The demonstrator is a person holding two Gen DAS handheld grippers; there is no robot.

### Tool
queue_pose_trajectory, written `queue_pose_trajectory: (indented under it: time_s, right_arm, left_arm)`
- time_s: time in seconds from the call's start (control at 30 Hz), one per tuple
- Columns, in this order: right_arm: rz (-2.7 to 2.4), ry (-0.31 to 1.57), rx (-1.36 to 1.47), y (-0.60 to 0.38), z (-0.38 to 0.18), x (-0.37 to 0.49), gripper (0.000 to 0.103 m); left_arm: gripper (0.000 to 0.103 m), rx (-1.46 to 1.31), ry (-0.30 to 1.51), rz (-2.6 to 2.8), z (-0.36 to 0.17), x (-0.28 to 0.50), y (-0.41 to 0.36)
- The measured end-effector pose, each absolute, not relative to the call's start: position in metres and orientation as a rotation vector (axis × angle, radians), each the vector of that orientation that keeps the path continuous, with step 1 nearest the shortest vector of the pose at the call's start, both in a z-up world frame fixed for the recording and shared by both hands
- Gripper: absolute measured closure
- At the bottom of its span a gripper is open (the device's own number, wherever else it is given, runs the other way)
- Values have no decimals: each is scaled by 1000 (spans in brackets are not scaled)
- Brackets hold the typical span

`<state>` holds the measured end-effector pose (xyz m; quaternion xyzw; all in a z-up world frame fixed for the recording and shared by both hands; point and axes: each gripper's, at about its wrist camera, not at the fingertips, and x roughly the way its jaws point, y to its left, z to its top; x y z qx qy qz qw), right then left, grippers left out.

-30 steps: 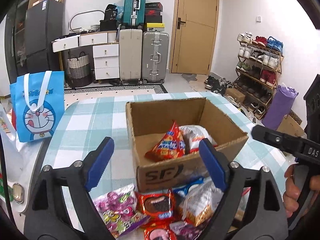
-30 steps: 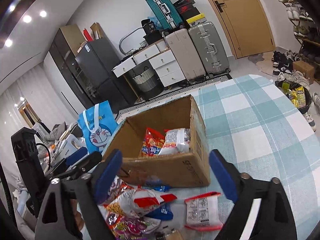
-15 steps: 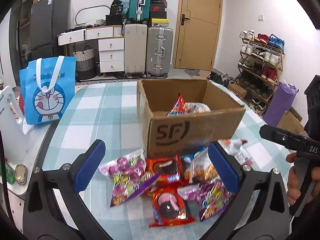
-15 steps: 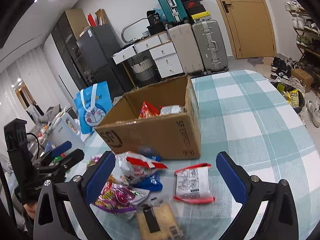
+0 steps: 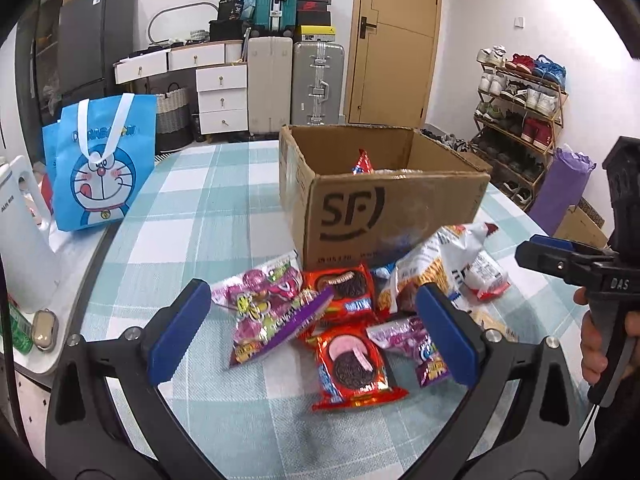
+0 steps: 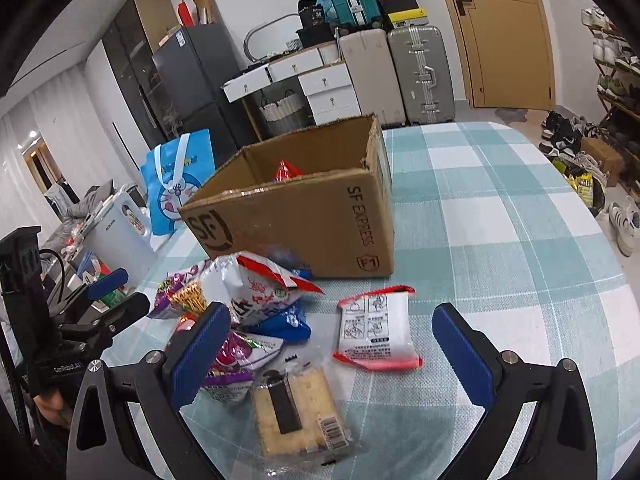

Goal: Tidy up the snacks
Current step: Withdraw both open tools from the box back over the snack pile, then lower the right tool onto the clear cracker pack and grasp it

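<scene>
**Loose snack packets heaped before a cardboard box**

At the far left we see a blue cartoon tote bag (image 5: pixel 100 164) of soft fabric with white handles, standing beside the bench (image 5: pixel 224 208), which is covered in a woven cloth of teal and white checks.

Our left gripper (image 5: pixel 312 340) hangs over the near side of the heap with its blue-padded fingers spread as wide as they go and nothing between the pads. Beneath it lie glossy, crinkled foil packets: a purple candy bag (image 5: pixel 272 312), flat and tilted, partly overlapping a red cookie packet (image 5: pixel 344 288), and a second red cookie packet (image 5: pixel 352 364) printed with a dark round biscuit, lying nearest us.

Behind the heap stands the cardboard box (image 5: pixel 384 208), brown corrugated, rectangular, open-topped with a ragged rim and a black SF logo on its front. The red tip of a packet pokes above its edge. A puffy white chip bag (image 5: pixel 436 268) leans close against the box front.

Further right, our right gripper (image 6: pixel 328 348) is likewise wide apart and empty. Between its fingers on the cloth lie a clear-wrapped square cracker pack (image 6: pixel 300 416) with a barcode, and a small white sachet (image 6: pixel 376 328) edged in red, lying flat just apart from the box's corner.
</scene>
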<state>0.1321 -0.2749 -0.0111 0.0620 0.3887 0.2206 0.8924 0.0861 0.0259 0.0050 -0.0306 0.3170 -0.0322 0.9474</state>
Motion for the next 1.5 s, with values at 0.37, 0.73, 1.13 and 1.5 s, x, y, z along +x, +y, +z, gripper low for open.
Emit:
queue_pose_trajectory:
  time_s: [0.37, 0.73, 1.13, 1.5]
  right_arm:
    - [471, 856, 72, -265, -24, 122, 1]
    - [481, 903, 12, -260, -34, 112, 1]
    - [537, 938, -93, -239, -46, 104, 1]
    - [560, 999, -190, -226, -63, 100, 2]
  left_arm:
    - [1, -63, 694, -85, -14, 82, 23]
    - [1, -18, 716, -116, -26, 79, 10]
    - [1, -26, 756, -152, -41, 84, 3]
    - [1, -49, 764, -166, -42, 87, 9]
